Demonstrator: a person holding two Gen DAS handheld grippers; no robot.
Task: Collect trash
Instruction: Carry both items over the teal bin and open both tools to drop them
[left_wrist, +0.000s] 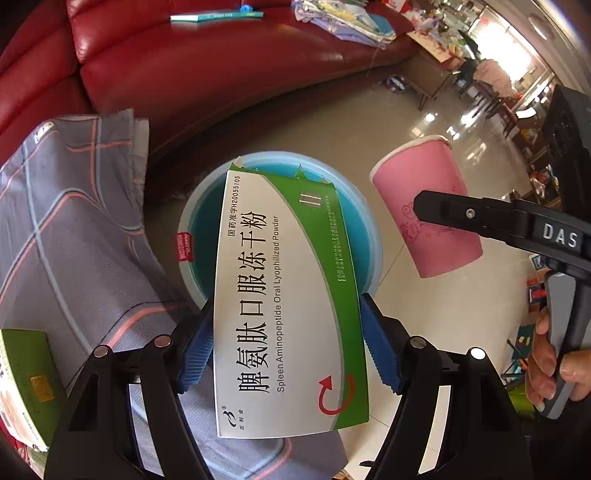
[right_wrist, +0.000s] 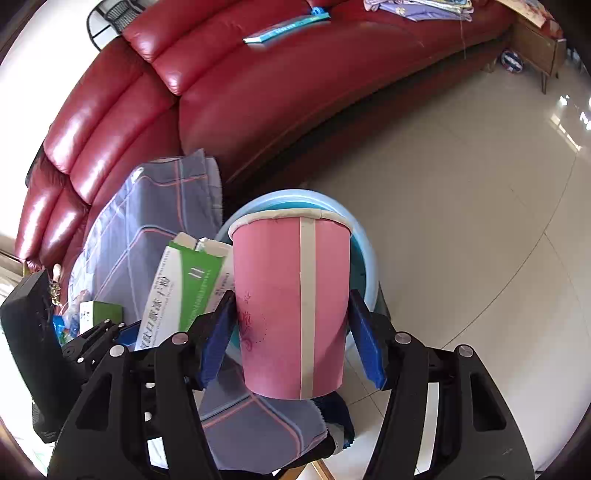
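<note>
Step in hand: carrying two pieces of trash to the blue bin (left_wrist: 369, 236) on the floor, judged from both being held above it.
Left gripper (left_wrist: 286, 347): its blue fingers (left_wrist: 197, 350) press on both long edges of the medicine box (left_wrist: 288, 295), so it is holding the box.
Medicine box: white and green carton, open torn end pointing to 12 o'clock in the left wrist view, lying over the bin's mouth and hiding much of it.
Right gripper (right_wrist: 291, 339): fingers (right_wrist: 364, 343) clamp the sides of the pink paper cup (right_wrist: 291, 310) near its base, holding it.
Pink paper cup: rim toward 12 o'clock in the right wrist view, with the bin's rim (right_wrist: 369, 273) showing behind it; in the left wrist view it hangs at 2 o'clock from the box, beside the bin and not clearly over it.
Bin surroundings: grey checked cloth (left_wrist: 74, 221) on the table at 9 o'clock, red sofa (left_wrist: 184, 74) at 12 o'clock, tiled floor (left_wrist: 424, 314) to the right.
Doing it well: bring each item squarely over the opening before letting go; the cup seems to need more travel inward.
Order: release one at a time, since the long box could bridge the rim and block the cup.
Risk: the light cup may bounce or roll off the rim onto the floor.
</note>
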